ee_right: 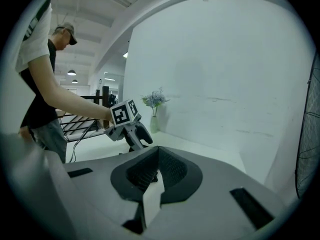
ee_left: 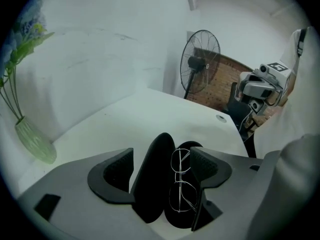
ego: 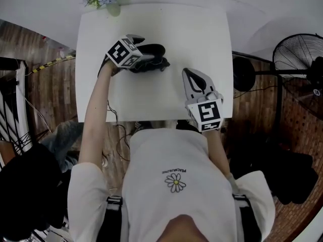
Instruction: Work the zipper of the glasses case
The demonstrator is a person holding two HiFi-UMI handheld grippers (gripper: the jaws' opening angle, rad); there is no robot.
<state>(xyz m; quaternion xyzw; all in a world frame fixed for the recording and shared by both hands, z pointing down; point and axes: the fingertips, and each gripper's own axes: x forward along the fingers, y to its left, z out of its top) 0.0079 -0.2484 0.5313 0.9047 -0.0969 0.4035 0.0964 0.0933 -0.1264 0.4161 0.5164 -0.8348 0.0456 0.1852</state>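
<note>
Toward the far left corner of the white square table (ego: 176,29): black oval zip-around glasses case (ee_left: 150,194), lying open, lid standing on edge, thin wire-framed spectacles (ee_left: 180,189) nested in the lower half. Unzipped already, judging by that raised lid; zipper pull too small to pick out in any view.

Straddling the case, left gripper (ee_left: 162,166) with jaws spread wide, one pad on each side of the lid and neither pressing on it. Nothing held. Probably set that way to fence the case in and stop it sliding, or to be ready to tip the lid down before zipping shut.

Near the right front corner, well apart from the case, right gripper (ego: 189,74) with jaws closed tight on nothing, tip aimed across the table toward the other gripper. Seemingly parked clear so as not to crowd the case; pinched tip well suited to catching a small pull tab later.

At the far edge, pale green glass vase (ego: 113,8) of lilac flowers, out of the working area and no obstacle.
</note>
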